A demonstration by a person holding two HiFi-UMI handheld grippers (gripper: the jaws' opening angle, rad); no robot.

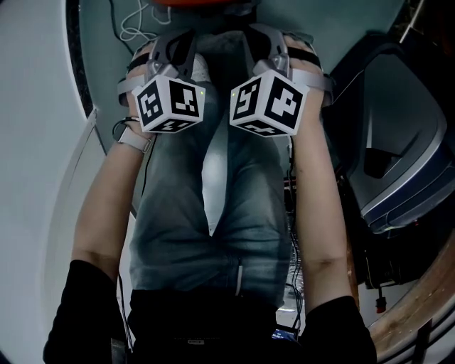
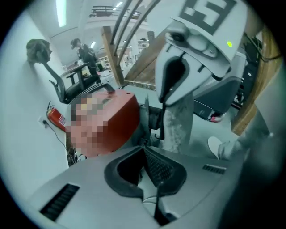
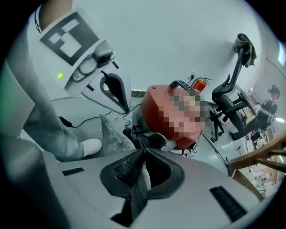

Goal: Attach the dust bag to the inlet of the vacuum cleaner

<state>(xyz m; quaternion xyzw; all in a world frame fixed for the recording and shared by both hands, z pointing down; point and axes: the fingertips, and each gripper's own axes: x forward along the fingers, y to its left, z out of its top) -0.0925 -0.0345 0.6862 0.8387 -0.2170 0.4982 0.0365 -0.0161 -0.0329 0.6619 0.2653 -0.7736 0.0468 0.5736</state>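
Note:
The red vacuum cleaner [image 2: 128,117] [image 3: 154,109] stands on the floor just ahead of both grippers; only its rim [image 1: 202,3] shows at the top of the head view. A grey speckled dust bag [image 2: 178,125] [image 3: 111,132] hangs between the two grippers. My left gripper [image 2: 144,148] [image 1: 173,50] has its jaws together, with pale bag cloth showing in the slit. My right gripper [image 3: 144,152] [image 1: 266,46] is shut the same way on the bag. The two are held side by side over the person's legs. The vacuum's inlet is not visible.
A dark blue-grey machine [image 1: 398,163] stands close on the right. An office chair [image 3: 230,100] and a fire extinguisher [image 3: 201,83] are by the wall behind the vacuum. A wooden frame [image 2: 134,67], floor cables [image 1: 138,25] and the person's white shoe [image 3: 89,145] are nearby.

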